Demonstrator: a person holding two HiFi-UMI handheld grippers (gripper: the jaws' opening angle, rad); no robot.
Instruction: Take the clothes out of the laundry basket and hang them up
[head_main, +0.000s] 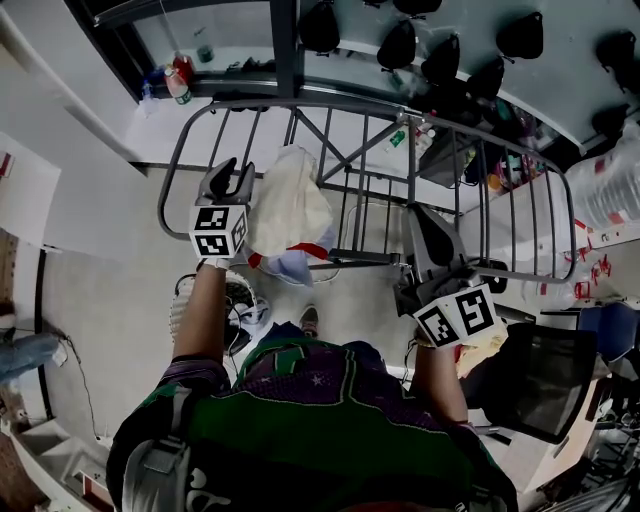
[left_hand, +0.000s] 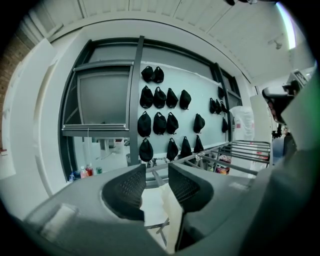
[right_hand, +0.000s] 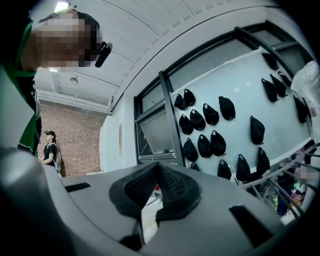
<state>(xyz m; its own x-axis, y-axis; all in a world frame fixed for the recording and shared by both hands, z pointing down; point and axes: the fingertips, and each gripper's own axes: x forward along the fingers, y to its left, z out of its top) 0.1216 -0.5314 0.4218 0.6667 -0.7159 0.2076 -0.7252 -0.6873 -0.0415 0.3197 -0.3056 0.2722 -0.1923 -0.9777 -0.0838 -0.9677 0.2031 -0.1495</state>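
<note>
A cream garment (head_main: 285, 210) with a red and blue piece at its lower edge hangs over the grey metal drying rack (head_main: 330, 105). My left gripper (head_main: 232, 168) stands just left of the garment, jaws apart. In the left gripper view the gripper (left_hand: 157, 175) shows a clear gap between its pads, and cream cloth (left_hand: 167, 210) lies below, against the right jaw, unpinched. My right gripper (head_main: 420, 215) is shut with nothing in it above the rack's right half; in the right gripper view its (right_hand: 158, 172) pads meet. A white laundry basket (head_main: 183, 305) stands on the floor under my left arm.
Several black caps (left_hand: 159, 122) hang on the pale wall behind the rack. Bottles (head_main: 178, 80) stand on the window sill at the back left. A black chair (head_main: 545, 375) is at my right. A person (right_hand: 50, 150) stands far off by a brick wall.
</note>
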